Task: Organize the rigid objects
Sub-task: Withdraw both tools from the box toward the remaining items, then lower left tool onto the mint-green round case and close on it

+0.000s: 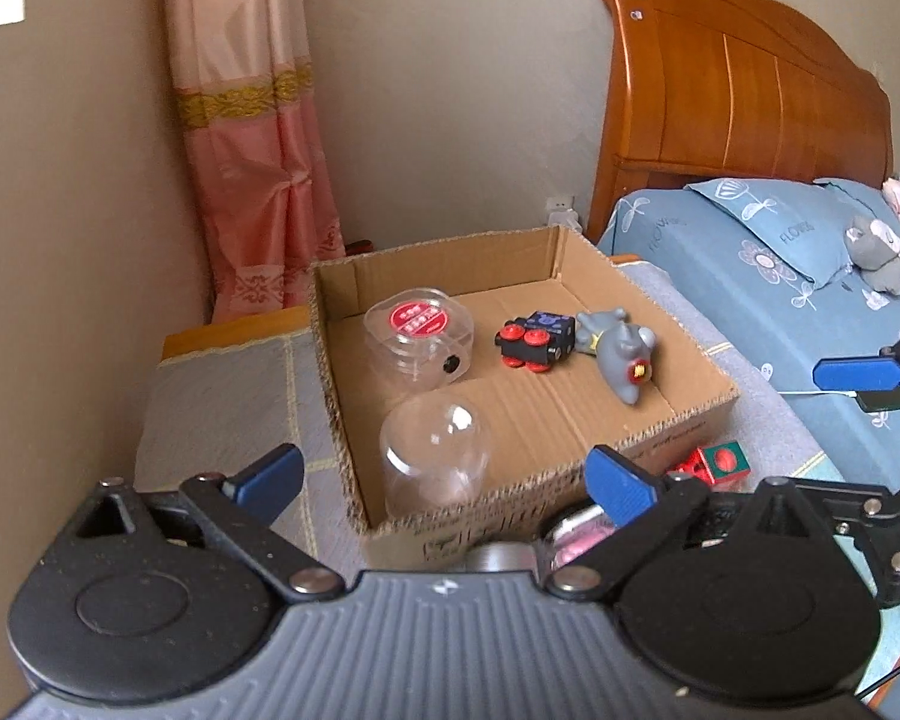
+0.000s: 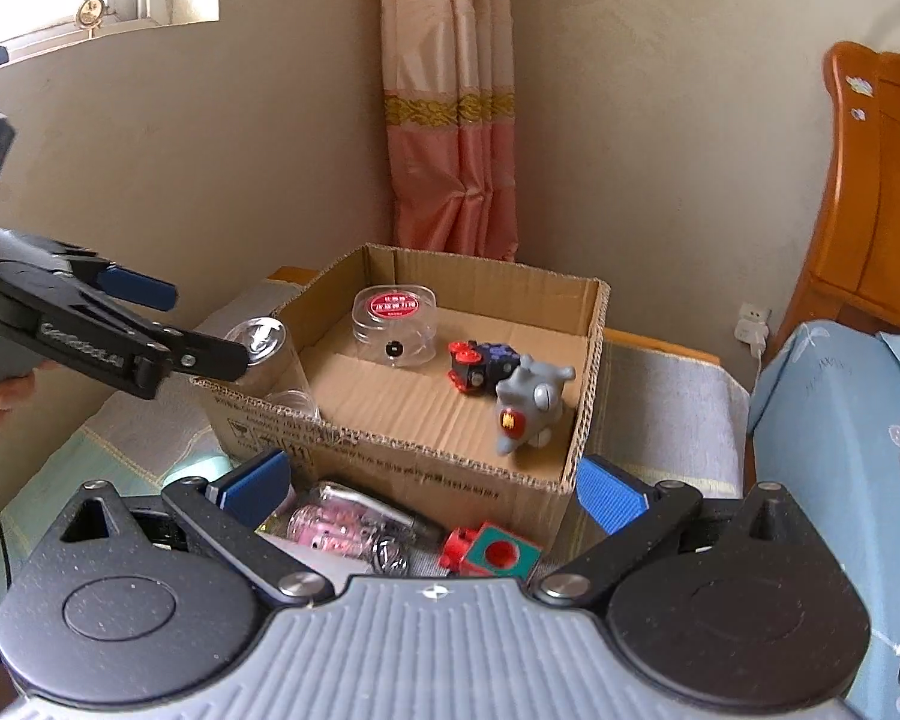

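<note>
Standing on a grey quilted surface [image 1: 222, 396], a cardboard box [image 1: 678, 420] (beige walls, pink curtain [image 1: 252, 180] behind)
Left gripper [image 1: 444, 474] and right gripper [image 2: 432, 489] gape wide, both empty

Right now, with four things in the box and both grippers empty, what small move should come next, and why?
Probably lower the open right gripper onto the red and green cube lying in front of the cardboard box. The clear dome, round case, toy car and grey animal already sit inside. The left gripper is open, holding nothing.
</note>
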A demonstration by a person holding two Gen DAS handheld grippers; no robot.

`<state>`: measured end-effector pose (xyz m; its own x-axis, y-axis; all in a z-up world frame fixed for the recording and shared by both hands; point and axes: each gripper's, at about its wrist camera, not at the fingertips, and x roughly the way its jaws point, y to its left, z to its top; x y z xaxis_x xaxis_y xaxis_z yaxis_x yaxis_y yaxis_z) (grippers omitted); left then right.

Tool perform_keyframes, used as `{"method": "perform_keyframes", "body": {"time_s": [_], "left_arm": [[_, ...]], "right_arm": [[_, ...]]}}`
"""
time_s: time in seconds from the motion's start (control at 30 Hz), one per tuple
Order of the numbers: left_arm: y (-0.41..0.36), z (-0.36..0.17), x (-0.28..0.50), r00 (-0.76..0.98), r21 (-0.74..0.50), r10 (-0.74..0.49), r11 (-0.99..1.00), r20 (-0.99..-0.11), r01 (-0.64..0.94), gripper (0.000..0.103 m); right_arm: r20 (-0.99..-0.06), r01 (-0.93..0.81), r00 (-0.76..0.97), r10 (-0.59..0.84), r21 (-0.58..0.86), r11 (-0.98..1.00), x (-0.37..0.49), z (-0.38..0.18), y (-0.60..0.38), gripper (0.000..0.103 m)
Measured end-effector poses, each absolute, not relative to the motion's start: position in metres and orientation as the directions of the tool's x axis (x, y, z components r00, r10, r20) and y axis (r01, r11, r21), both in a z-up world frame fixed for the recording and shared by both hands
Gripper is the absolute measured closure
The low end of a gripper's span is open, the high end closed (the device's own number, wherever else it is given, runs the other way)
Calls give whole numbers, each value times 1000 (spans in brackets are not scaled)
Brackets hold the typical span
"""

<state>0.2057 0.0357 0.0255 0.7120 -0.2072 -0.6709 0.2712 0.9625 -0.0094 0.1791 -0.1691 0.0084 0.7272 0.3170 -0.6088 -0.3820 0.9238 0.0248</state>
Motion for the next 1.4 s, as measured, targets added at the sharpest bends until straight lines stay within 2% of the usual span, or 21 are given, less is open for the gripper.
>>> {"method": "perform_keyframes", "body": {"time_s": [0.3,0.5,0.73,0.97,1.4], "left_arm": [[44,5,175,703,1,-162,974,-692,225,1],[60,-12,163,702,14,-102,987,-705,157,1],[88,-37,159,670,-34,-70,997,-739,67,1],[99,-48,169,654,-62,-75,997,-753,43,1],[83,-71,215,613,-61,-78,997,-786,48,1]], "right_arm": [[-626,-342,719,303,62,938,151,-13,-153,0],[-669,-327,686,285,66,943,141,-36,-131,0],[-696,-307,670,258,56,950,147,-52,-101,0],[-731,-262,662,164,-20,965,159,-74,-74,0],[-768,-184,632,102,-22,983,159,-99,-101,0]]}}
